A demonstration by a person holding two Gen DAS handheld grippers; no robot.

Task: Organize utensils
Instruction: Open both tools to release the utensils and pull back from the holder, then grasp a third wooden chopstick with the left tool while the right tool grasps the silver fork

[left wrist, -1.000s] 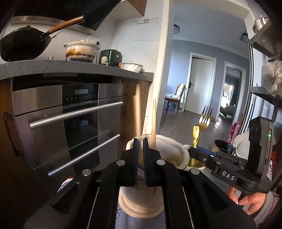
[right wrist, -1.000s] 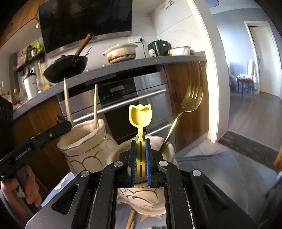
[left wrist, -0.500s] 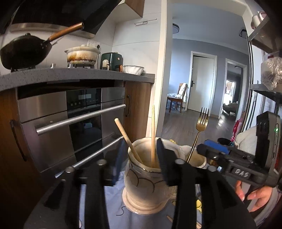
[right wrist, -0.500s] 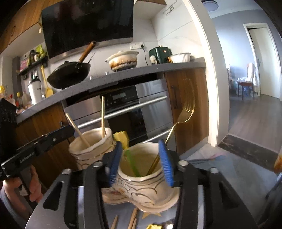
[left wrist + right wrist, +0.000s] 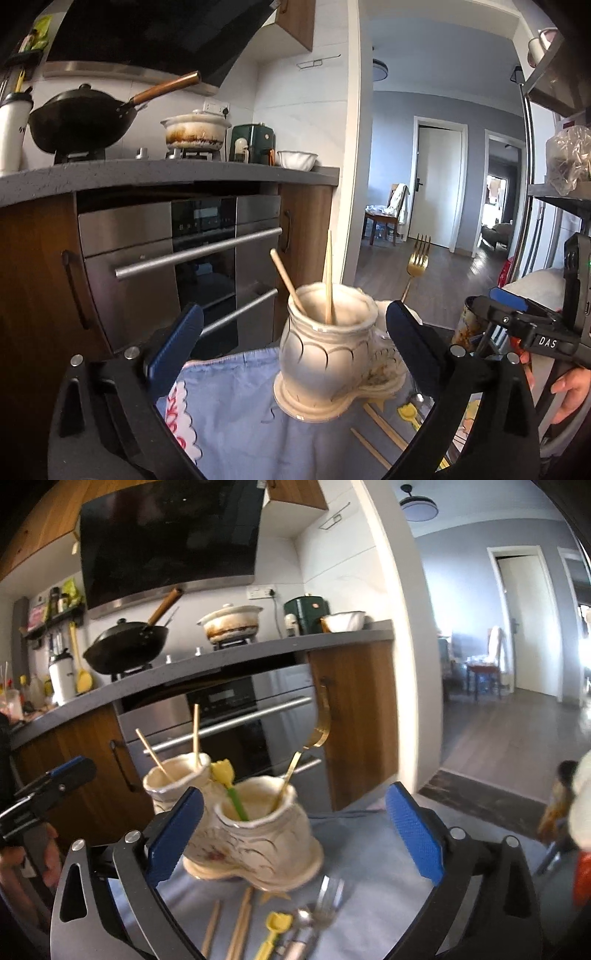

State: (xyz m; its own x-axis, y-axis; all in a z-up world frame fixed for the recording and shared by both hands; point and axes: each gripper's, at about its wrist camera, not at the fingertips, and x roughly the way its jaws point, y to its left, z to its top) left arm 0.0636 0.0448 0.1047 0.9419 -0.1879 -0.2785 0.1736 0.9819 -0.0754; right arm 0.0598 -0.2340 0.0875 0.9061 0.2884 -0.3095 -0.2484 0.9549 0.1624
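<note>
Two joined cream ceramic holders stand on a light blue cloth. The left holder (image 5: 327,354) holds two wooden chopsticks (image 5: 328,280). The right holder (image 5: 266,834) holds a yellow tulip-topped stick (image 5: 227,779) and a gold fork (image 5: 310,753). My left gripper (image 5: 295,339) is open and empty, its jaws wide on either side of the left holder. My right gripper (image 5: 295,823) is open and empty in front of the right holder. Loose chopsticks (image 5: 240,923), a yellow utensil (image 5: 273,930) and a silver fork (image 5: 325,901) lie on the cloth.
A steel oven (image 5: 184,266) and wooden cabinets stand behind the table. The counter holds a black wok (image 5: 81,122), a casserole pot (image 5: 195,129) and a green appliance (image 5: 255,142). A metal shelf rack (image 5: 554,184) stands at the right.
Both grippers opened: the left let go of a chopstick into the left holder, the right let go of the yellow tulip stick into the right holder. Both drew back from the holders.
</note>
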